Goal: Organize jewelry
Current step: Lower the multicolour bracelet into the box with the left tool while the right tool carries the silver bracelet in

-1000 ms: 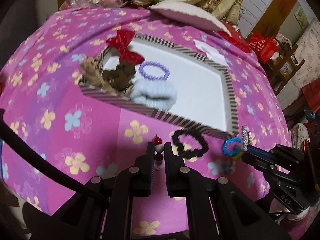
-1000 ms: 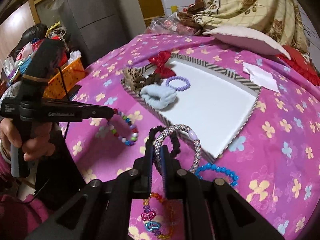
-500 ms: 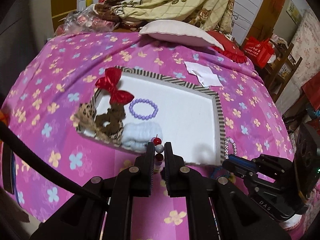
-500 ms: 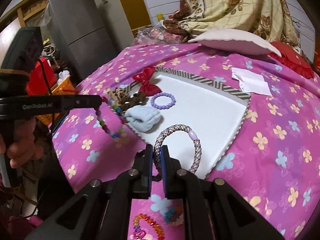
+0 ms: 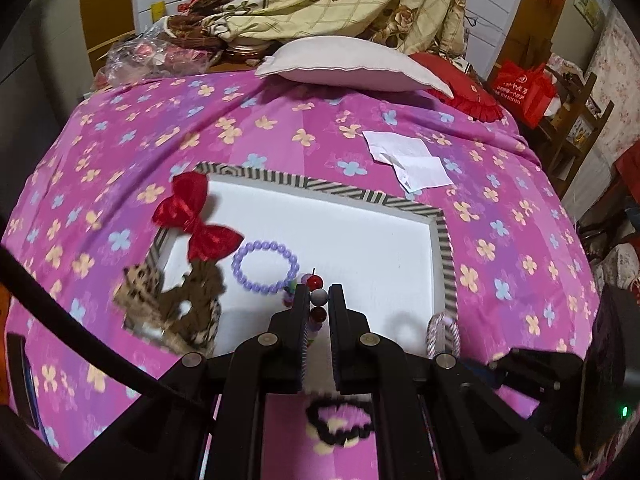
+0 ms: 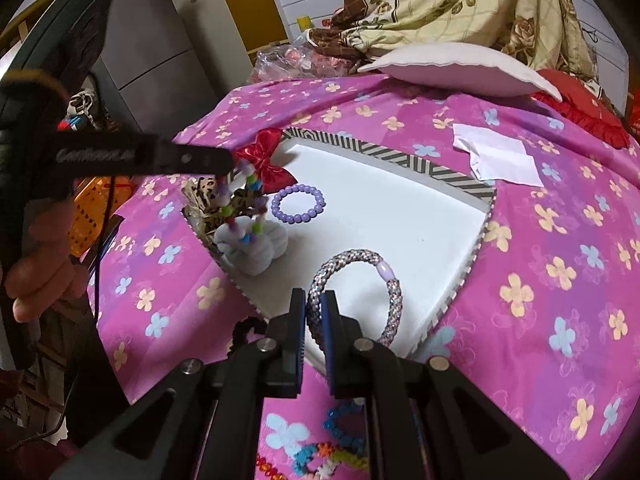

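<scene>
A white tray with a striped rim (image 5: pixel 439 224) (image 6: pixel 452 169) lies on the pink flowered bedspread. In it are a red bow (image 5: pixel 196 216) (image 6: pixel 266 160), a purple bead bracelet (image 5: pixel 265 267) (image 6: pixel 298 203), a leopard scrunchie (image 5: pixel 180 300) and a pale blue scrunchie (image 6: pixel 256 246). My left gripper (image 5: pixel 319 298) (image 6: pixel 228 162) is shut on a multicoloured bead bracelet (image 5: pixel 318 297) (image 6: pixel 244 216), held above the tray's left part. My right gripper (image 6: pixel 314 308) is shut on a silver braided bracelet (image 6: pixel 380 264) (image 5: pixel 442 332) over the tray's near edge.
A black scrunchie (image 5: pixel 340 424) (image 6: pixel 244 330) lies on the bedspread in front of the tray. Blue and multicoloured bracelets (image 6: pixel 332 448) lie nearest me. A white paper (image 5: pixel 408 158) and a pillow (image 5: pixel 352 66) lie beyond the tray. A grey fridge (image 6: pixel 148 44) stands left.
Both grippers have risen and moved forward from the bedspread to over the tray, each carrying its bracelet. The bead bracelet now hangs above the blue scrunchie.
</scene>
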A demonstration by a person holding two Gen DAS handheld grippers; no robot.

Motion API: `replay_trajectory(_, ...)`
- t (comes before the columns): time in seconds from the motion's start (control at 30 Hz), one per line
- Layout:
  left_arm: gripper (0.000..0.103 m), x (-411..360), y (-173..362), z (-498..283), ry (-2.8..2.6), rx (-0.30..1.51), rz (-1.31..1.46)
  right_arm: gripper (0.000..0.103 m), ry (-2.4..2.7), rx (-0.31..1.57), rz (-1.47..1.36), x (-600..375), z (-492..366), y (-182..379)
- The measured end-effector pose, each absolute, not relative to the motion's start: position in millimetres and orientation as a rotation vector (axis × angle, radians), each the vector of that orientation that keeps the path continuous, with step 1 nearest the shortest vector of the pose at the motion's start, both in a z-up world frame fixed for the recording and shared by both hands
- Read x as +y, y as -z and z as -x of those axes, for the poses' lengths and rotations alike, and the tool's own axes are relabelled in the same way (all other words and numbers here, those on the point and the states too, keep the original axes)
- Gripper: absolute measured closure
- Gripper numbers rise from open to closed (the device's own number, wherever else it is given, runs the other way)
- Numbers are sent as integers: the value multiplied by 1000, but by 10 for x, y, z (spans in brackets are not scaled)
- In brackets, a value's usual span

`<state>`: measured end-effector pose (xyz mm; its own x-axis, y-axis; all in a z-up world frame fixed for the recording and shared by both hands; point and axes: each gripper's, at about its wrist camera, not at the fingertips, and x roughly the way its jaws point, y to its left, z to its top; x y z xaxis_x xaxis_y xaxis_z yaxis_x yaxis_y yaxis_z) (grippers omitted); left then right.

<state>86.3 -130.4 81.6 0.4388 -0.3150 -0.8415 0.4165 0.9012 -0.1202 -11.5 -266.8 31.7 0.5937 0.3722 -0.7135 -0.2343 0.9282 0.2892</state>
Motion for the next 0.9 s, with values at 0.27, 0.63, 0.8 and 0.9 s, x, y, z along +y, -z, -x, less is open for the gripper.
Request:
replay_trajectory(0.27, 73, -1660, -541, -1280, 465, 1072, -113, 95, -349, 922, -171, -2678, -119, -157)
replay_trajectory(0.63, 73, -1545, 68, -1821, 306, 1187, -132, 95, -376, 1053, -114, -2427, -525, 125)
replay_trajectory(0.8, 73, -1464, 138, -1855, 296, 1201, -115, 95, -376, 1093, -133, -2354, -635, 259)
replay_trajectory(0.9, 73, -1447, 142, -1826, 297, 1203, -101, 94, -388, 1095, -156, -2347, -626, 275)
